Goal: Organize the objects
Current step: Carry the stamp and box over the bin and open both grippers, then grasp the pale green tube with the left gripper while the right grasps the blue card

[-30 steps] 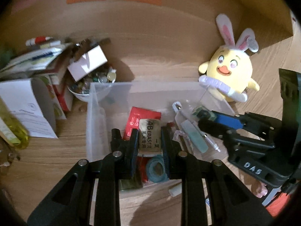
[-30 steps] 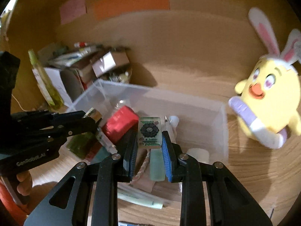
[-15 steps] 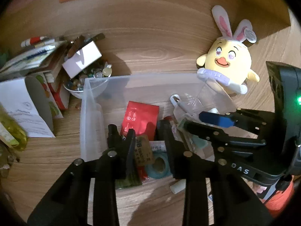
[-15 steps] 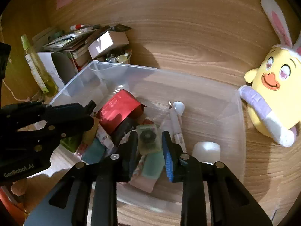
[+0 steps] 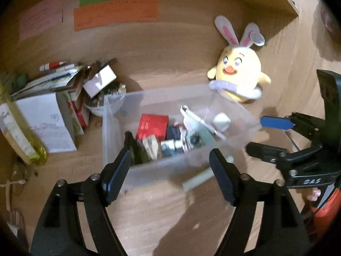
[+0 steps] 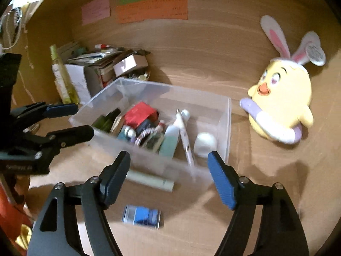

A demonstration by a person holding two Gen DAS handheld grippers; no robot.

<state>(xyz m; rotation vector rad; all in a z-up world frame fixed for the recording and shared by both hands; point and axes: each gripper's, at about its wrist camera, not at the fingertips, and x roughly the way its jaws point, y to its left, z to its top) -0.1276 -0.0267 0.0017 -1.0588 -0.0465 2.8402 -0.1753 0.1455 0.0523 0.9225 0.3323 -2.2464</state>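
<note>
A clear plastic bin (image 5: pixel 119 149) (image 6: pixel 226 128) stands on the wooden desk. It holds a red packet (image 5: pixel 152 124) (image 6: pixel 139 112), an eraser (image 5: pixel 151 147), a small green card (image 5: pixel 192 140), a pen (image 6: pixel 184 136), a white round piece (image 6: pixel 205 143) and other small items. My left gripper (image 5: pixel 170 166) is open and empty, just in front of the bin. My right gripper (image 6: pixel 169 170) is open and empty, before the bin's near wall. A pale green tube (image 6: pixel 149 180) (image 5: pixel 198 179) and a blue packet (image 6: pixel 141 215) lie on the desk outside the bin.
A yellow plush chick with rabbit ears (image 5: pixel 239 81) (image 6: pixel 281 106) sits right of the bin. Left of it are a pile of papers and boxes (image 5: pixel 53 98), a bowl of small things (image 5: pixel 106 102) and a yellow-green bottle (image 6: pixel 61 79). Coloured notes (image 6: pixel 149 8) hang on the back wall.
Both grippers opened and drew back from the bin. The left let go of the eraser and the right let go of the green card; both now lie in the bin.
</note>
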